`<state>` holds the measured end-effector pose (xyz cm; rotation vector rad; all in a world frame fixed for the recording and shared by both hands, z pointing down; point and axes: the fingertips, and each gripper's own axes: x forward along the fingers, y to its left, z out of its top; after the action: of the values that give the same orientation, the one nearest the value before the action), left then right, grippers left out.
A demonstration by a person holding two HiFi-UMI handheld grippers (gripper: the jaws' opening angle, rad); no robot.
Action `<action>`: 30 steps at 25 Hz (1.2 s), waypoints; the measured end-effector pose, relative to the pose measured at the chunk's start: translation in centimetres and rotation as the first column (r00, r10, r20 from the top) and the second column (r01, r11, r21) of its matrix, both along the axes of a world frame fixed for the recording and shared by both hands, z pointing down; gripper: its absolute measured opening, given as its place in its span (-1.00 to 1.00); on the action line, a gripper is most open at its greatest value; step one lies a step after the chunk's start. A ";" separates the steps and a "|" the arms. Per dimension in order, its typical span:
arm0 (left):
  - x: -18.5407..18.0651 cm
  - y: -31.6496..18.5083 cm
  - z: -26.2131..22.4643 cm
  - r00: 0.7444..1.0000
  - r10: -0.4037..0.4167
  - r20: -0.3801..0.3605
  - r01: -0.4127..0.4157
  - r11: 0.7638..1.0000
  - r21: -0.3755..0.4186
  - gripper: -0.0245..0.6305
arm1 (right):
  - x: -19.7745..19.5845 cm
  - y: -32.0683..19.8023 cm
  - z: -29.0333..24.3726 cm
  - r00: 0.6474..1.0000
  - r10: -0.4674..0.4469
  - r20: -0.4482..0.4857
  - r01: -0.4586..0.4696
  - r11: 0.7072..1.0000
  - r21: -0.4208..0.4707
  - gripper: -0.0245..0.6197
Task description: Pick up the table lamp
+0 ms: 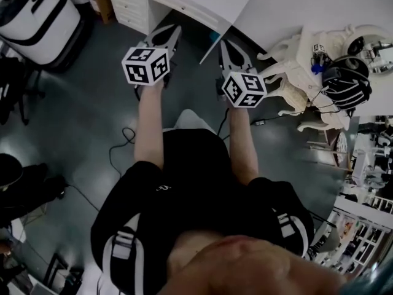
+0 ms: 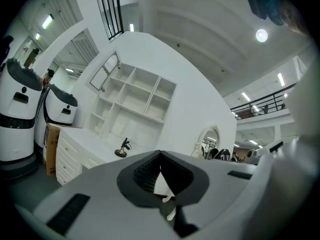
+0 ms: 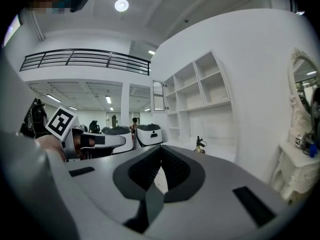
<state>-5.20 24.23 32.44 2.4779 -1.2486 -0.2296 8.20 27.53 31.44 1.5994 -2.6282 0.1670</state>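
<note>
The table lamp [image 2: 122, 148] is a small dark, brass-coloured lamp standing on the white counter [image 2: 87, 144] far ahead. It also shows small in the right gripper view, table lamp [image 3: 200, 145], below the wall shelves. Both grippers are held level, side by side in front of the person, well short of the counter. My left gripper [image 2: 160, 154] has its jaws together at the tips with nothing between them; in the head view the left gripper [image 1: 174, 31] points at the counter edge. My right gripper [image 3: 161, 148] is likewise shut and empty, seen in the head view as the right gripper [image 1: 225, 43].
White drawers [image 1: 132, 5] run under the counter. An ornate white vanity [image 1: 307, 60] with a black headset [image 1: 347, 82] stands at the right. White robots [image 2: 17, 119] and a cardboard box [image 2: 50, 149] stand at the left. Cables [image 1: 123, 140] lie on the dark floor.
</note>
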 end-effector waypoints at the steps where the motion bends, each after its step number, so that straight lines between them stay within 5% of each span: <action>1: -0.8 -0.1 0.4 1.000 -0.013 -0.006 0.013 1.000 -0.008 -0.90 | -0.3 0.1 0.3 1.000 -0.005 -0.001 0.005 1.000 -0.004 -0.87; 5: -3.1 -1.3 2.1 0.998 -0.062 -0.009 0.061 0.997 -0.043 -0.90 | -0.8 -0.5 1.4 1.000 -0.011 -0.004 0.011 1.000 -0.025 -0.87; 13: -0.8 -4.5 4.4 1.000 0.004 -0.001 -0.004 0.997 -0.074 -0.90 | -0.1 -4.4 4.4 1.000 0.004 0.010 -0.003 0.996 -0.086 -0.87; 20: -1.2 -8.9 4.7 0.999 0.022 -0.039 -0.022 1.000 0.001 -0.90 | -1.4 -9.3 6.2 0.997 -0.039 -0.068 0.032 0.994 -0.101 -0.87; 30: 0.8 -15.9 6.0 0.997 0.063 -0.033 -0.062 0.998 0.033 -0.90 | -2.4 -16.5 8.0 0.996 -0.077 -0.037 0.072 0.989 -0.129 -0.87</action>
<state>-4.42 8.36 38.42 2.5250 -1.1599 -0.2769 5.84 11.00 39.44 1.4466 -2.5835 0.2878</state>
